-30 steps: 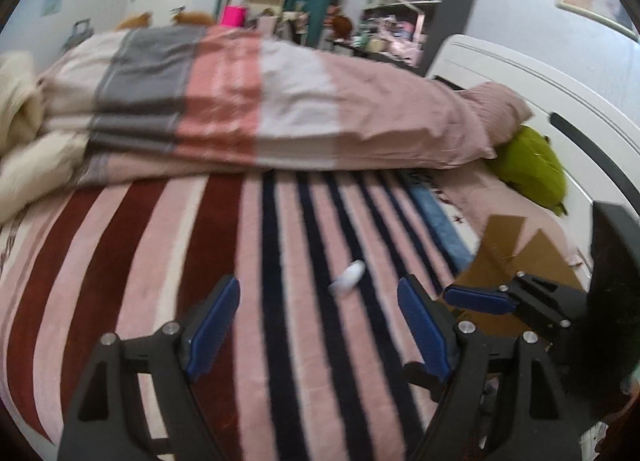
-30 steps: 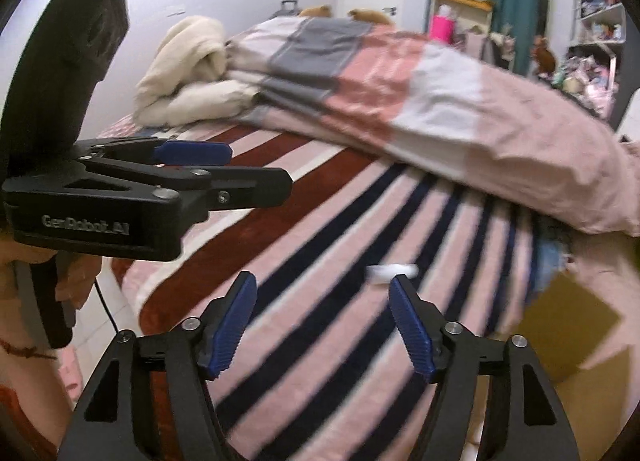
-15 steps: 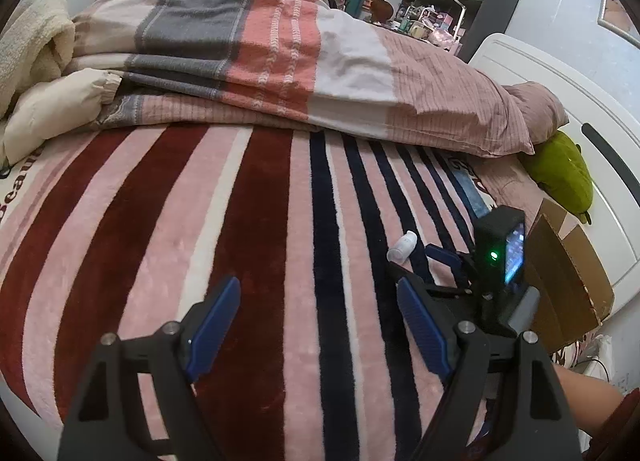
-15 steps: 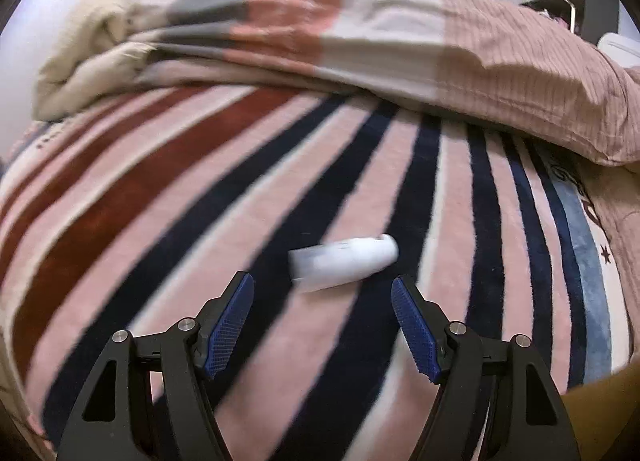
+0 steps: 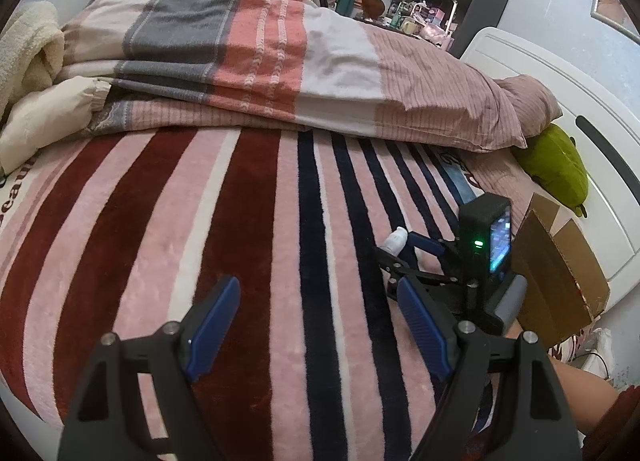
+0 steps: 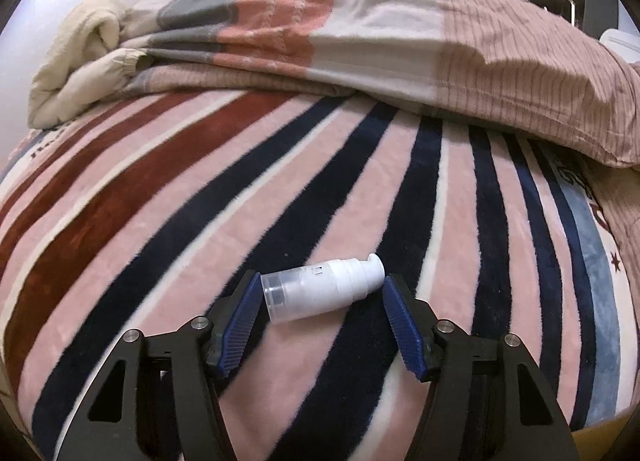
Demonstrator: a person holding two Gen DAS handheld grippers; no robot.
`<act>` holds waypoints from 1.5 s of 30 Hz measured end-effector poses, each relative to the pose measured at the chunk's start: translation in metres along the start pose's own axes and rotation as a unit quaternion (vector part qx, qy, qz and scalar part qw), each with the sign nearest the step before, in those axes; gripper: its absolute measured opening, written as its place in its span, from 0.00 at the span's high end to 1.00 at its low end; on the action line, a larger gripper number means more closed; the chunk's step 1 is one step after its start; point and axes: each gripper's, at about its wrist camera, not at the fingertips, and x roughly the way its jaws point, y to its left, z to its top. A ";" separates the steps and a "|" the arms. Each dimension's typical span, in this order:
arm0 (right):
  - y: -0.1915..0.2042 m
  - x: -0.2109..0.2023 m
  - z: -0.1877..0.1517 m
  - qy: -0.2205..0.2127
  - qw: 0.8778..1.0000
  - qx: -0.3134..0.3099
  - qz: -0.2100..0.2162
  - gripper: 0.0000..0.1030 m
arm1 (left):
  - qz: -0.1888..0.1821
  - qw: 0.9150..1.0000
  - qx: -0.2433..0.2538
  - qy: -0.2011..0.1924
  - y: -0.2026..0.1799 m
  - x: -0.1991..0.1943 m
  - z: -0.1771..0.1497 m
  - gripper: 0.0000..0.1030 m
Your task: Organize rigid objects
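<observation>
A small white pump bottle (image 6: 320,293) lies on its side on the striped pink, red and navy blanket (image 6: 160,221). My right gripper (image 6: 322,289) is down at the blanket and straddles the bottle lengthwise. Its jaws are closing, with one blue pad at the bottle's base and the other at the pump head; the bottle still rests on the blanket. In the left wrist view the bottle (image 5: 396,241) shows as a white tip between the right gripper's fingers (image 5: 424,243). My left gripper (image 5: 318,289) hovers open over the blanket with nothing between its pads.
An open cardboard box (image 5: 560,273) stands at the bed's right edge, by the white headboard (image 5: 560,73). A green plush (image 5: 556,165) lies behind it. A folded striped quilt (image 5: 280,61) and a cream blanket (image 5: 28,61) fill the far side of the bed.
My right gripper dropped down and forward to the bottle, which now sits between its narrowing jaws. The left gripper sank slightly and stayed open.
</observation>
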 end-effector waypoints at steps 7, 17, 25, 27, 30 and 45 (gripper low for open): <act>0.029 -0.065 -0.001 -0.039 0.996 -0.043 0.068 0.43 | -0.051 0.998 0.025 0.004 -0.028 -0.001 0.004 0.24; 0.051 -0.184 -0.011 -0.139 0.979 -0.115 0.094 0.43 | -0.140 0.987 0.079 0.008 -0.102 -0.009 0.011 0.54; 0.021 -0.224 -0.021 -0.176 0.976 -0.119 0.045 0.43 | -0.174 0.976 0.130 0.008 -0.170 -0.005 0.022 0.78; 0.009 -0.232 -0.025 -0.179 0.976 -0.116 0.029 0.43 | -0.179 0.973 0.145 0.013 -0.190 0.001 0.024 0.78; -0.013 -0.240 -0.031 -0.175 0.979 -0.100 0.012 0.43 | -0.186 0.969 0.164 0.022 -0.213 0.009 0.026 0.78; -0.097 -0.242 -0.057 -0.119 0.991 -0.034 -0.045 0.43 | -0.189 0.954 0.219 0.081 -0.297 0.065 0.026 0.77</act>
